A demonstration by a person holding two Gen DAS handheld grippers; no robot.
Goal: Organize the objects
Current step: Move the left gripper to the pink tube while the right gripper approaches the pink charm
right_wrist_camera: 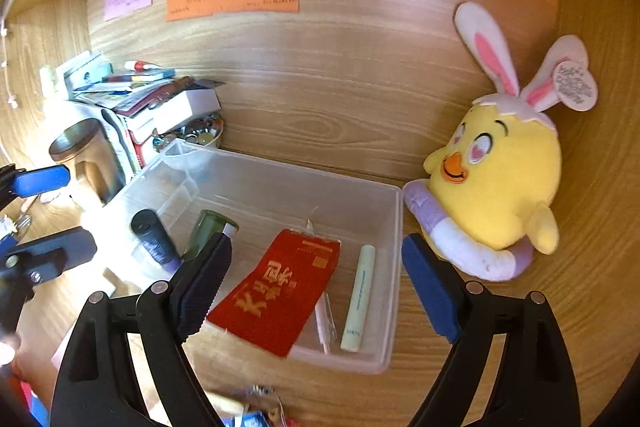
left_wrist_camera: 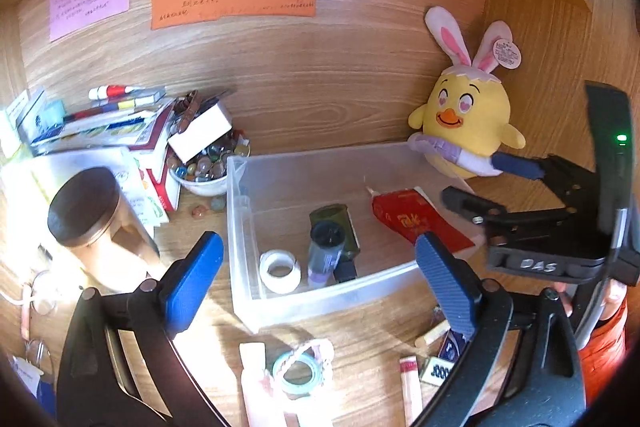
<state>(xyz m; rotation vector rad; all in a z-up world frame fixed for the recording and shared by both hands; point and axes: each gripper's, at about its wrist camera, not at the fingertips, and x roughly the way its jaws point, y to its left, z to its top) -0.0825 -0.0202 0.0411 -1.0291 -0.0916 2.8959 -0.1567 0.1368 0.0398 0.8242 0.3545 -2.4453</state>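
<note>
A clear plastic bin [left_wrist_camera: 320, 301] [right_wrist_camera: 288, 173] sits on the wooden desk. It holds a white tape roll [left_wrist_camera: 280, 269], a dark-capped bottle [left_wrist_camera: 326, 247] [right_wrist_camera: 154, 237], a green container [left_wrist_camera: 340, 221] [right_wrist_camera: 208, 229], a red packet [left_wrist_camera: 416, 223] [right_wrist_camera: 280, 291], a pale green tube [right_wrist_camera: 358, 301] and a clear pen [right_wrist_camera: 326, 323]. My left gripper [left_wrist_camera: 320, 283] [right_wrist_camera: 44, 215] hovers open over the bin's front left, with nothing held. Open and gripping nothing, my right gripper [right_wrist_camera: 316, 287] [left_wrist_camera: 492, 183] stands above the bin's right end.
A yellow plush chick [left_wrist_camera: 468, 123] [right_wrist_camera: 492, 187] leans at the back right corner. Left of the bin are a bowl of marbles [left_wrist_camera: 204, 167], stacked books [left_wrist_camera: 100, 119] and a dark-lidded jar [left_wrist_camera: 86, 207]. A teal tape roll [left_wrist_camera: 298, 371] and small items lie in front.
</note>
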